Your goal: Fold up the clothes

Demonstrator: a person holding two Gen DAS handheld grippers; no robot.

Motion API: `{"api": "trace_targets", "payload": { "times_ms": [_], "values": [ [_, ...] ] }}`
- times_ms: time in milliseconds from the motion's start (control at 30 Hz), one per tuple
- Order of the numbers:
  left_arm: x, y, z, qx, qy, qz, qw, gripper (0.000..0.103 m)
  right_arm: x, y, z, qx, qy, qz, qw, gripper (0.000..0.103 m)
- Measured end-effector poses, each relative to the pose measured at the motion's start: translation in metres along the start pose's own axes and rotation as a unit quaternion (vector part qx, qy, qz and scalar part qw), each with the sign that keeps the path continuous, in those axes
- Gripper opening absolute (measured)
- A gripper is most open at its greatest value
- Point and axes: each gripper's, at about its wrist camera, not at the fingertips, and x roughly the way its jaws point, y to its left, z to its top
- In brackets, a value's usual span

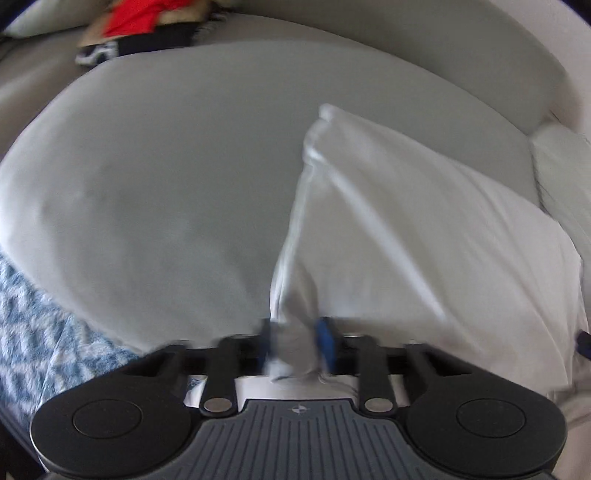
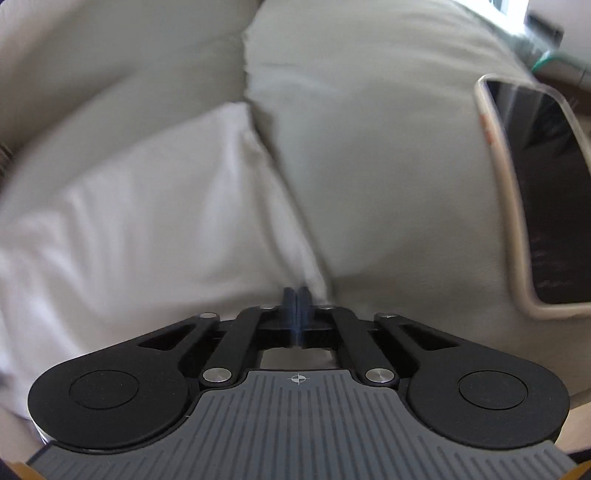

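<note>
White cloth [image 1: 424,236] is what you are folding, and it lies on a grey couch cushion [image 1: 166,177]. In your left wrist view it spreads out to the right side of the cushion, with 1 long fold edge running up from your left gripper [image 1: 297,343].

Your left gripper has its fingers [image 1: 327,341] squeezed on a bunched bit of the white cloth. You can see the cloth pinched between the 2 blue pads, and it hangs a little below them too. The picture is blurry here.

Your right gripper [image 2: 297,295] has its fingers pressed tight together. They sit right at the edge of the white cloth, where it meets the grey cushion. I cannot tell if a thin bit of cloth is caught between them.

In your right wrist view the white cloth fills the left side. A phone [image 2: 543,192] with a dark screen and a pale case lies on the cushion at the right, well apart from the cloth.

At the far end of the couch in your left wrist view sits a pile of clothes [image 1: 129,29], red, tan and black. A blue and white blanket [image 1: 40,332] shows at the lower left, just beside the cushion.
</note>
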Motion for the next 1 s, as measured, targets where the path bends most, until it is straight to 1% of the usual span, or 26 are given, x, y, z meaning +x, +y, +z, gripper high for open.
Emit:
{"api": "trace_targets", "payload": {
  "times_ms": [67, 167, 200, 233, 267, 300, 367, 400, 467, 533, 567, 667, 733, 767, 867, 933, 967, 1000],
  "values": [
    [-0.007, 0.0, -0.001, 0.002, -0.01, 0.023, 0.9997, 0.007, -0.002, 0.005, -0.001, -0.013, 0.002, -0.02, 1.0, 0.0],
    [-0.008, 0.007, 0.0, -0.009, -0.004, 0.042, 0.9991, 0.007, -0.001, 0.015, 0.0, -0.041, 0.009, -0.036, 0.998, 0.0],
    [-0.007, 0.008, 0.0, -0.012, -0.001, 0.045, 0.9989, 0.009, -0.003, 0.017, 0.0, -0.046, 0.011, -0.034, 0.998, 0.003],
    [-0.007, 0.008, 0.0, -0.014, -0.001, 0.051, 0.9986, 0.012, -0.005, 0.017, 0.001, -0.047, 0.012, -0.03, 0.998, 0.007],
    [-0.007, 0.006, 0.0, -0.013, -0.001, 0.055, 0.9984, 0.013, -0.009, 0.018, 0.002, -0.046, 0.013, -0.026, 0.999, 0.016],
    [-0.009, 0.003, 0.0, -0.008, 0.001, 0.058, 0.9983, 0.018, -0.013, 0.019, 0.002, -0.044, 0.011, -0.02, 0.999, 0.029],
    [-0.019, -0.003, -0.004, 0.006, -0.007, 0.074, 0.9972, 0.027, -0.028, 0.022, 0.001, -0.043, -0.005, -0.005, 0.999, 0.042],
    [-0.027, -0.005, -0.008, 0.011, -0.016, 0.084, 0.9963, 0.036, -0.036, 0.024, 0.0, -0.044, -0.012, 0.004, 0.999, 0.045],
    [-0.042, -0.009, -0.014, 0.016, -0.036, 0.099, 0.9943, 0.037, -0.048, 0.031, -0.001, -0.052, -0.022, 0.026, 0.998, 0.046],
    [-0.055, -0.015, -0.015, 0.01, -0.054, 0.098, 0.9937, 0.037, -0.054, 0.038, -0.001, -0.059, -0.024, 0.048, 0.997, 0.048],
    [-0.059, -0.019, -0.014, 0.011, -0.061, 0.089, 0.9941, 0.038, -0.056, 0.044, -0.002, -0.065, -0.024, 0.058, 0.996, 0.05],
    [-0.067, -0.039, -0.011, 0.026, -0.081, 0.05, 0.9951, 0.041, -0.055, 0.063, -0.007, -0.094, -0.022, 0.076, 0.992, 0.05],
    [-0.062, -0.061, -0.008, 0.053, -0.079, 0.032, 0.9949, 0.044, -0.051, 0.078, -0.01, -0.115, -0.018, 0.083, 0.99, 0.047],
    [-0.055, -0.071, -0.008, 0.07, -0.074, 0.029, 0.9944, 0.044, -0.052, 0.082, -0.012, -0.126, -0.016, 0.089, 0.988, 0.046],
    [-0.027, -0.097, -0.008, 0.117, -0.053, 0.027, 0.9914, 0.044, -0.053, 0.091, -0.02, -0.155, -0.016, 0.092, 0.984, 0.045],
    [-0.008, -0.107, -0.012, 0.133, -0.033, 0.029, 0.9902, 0.044, -0.05, 0.095, -0.024, -0.166, -0.014, 0.086, 0.982, 0.046],
    [-0.003, -0.109, -0.015, 0.139, -0.033, 0.033, 0.9893, 0.044, -0.048, 0.097, -0.026, -0.169, -0.011, 0.084, 0.982, 0.046],
    [0.001, -0.11, -0.018, 0.144, -0.035, 0.037, 0.9883, 0.046, -0.044, 0.097, -0.027, -0.169, -0.007, 0.083, 0.982, 0.047]
  ]
}}
